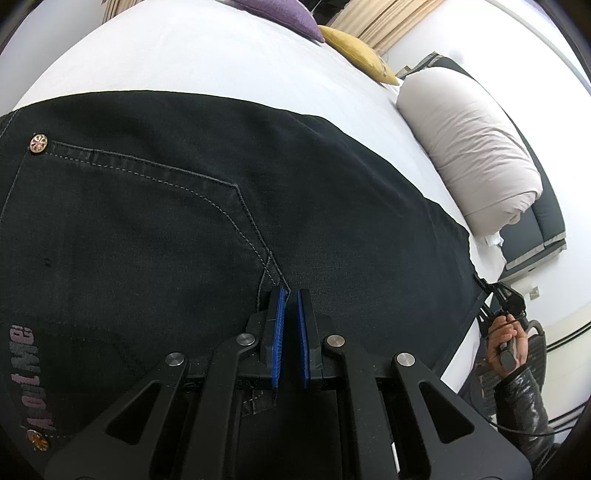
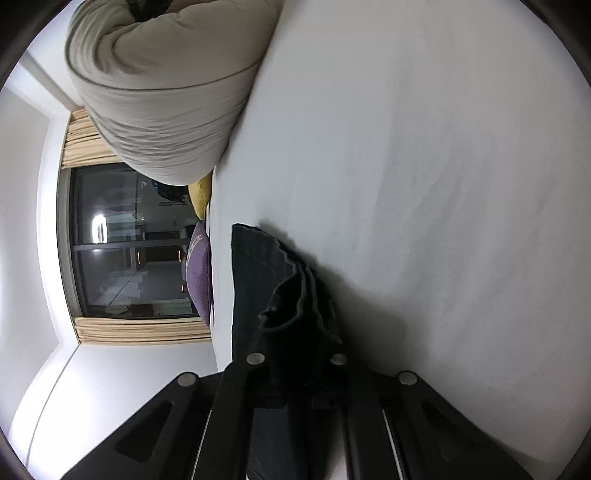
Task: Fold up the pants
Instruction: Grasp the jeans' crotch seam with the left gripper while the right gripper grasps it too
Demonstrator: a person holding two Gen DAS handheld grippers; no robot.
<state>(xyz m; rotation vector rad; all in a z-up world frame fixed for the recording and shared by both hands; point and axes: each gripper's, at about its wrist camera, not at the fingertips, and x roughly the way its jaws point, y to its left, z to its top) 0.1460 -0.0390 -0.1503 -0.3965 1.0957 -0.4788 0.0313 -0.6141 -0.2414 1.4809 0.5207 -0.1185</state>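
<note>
Black jeans [image 1: 147, 221] lie spread flat on a white bed sheet [image 1: 207, 62], back pocket and studs facing up. My left gripper [image 1: 291, 306] rests on them with its blue pads [image 1: 280, 317] nearly together, pinching the cloth where the pocket seam runs in. At the far right, a person's hand [image 1: 506, 347] holds my right gripper [image 1: 489, 290] at the end of the pant legs by the bed's edge. In the right wrist view the bunched leg hems [image 2: 291, 288] drape over the right gripper [image 2: 297, 345] and hide its fingertips; it is shut on them.
A rolled pale duvet [image 1: 472, 155] [image 2: 166, 92] lies along the far side of the bed. A yellow cushion [image 1: 354, 51] and a purple cushion [image 1: 284, 14] sit near the curtains. A dark window [image 2: 129, 240] is behind. White sheet [image 2: 424, 184] stretches beyond the hems.
</note>
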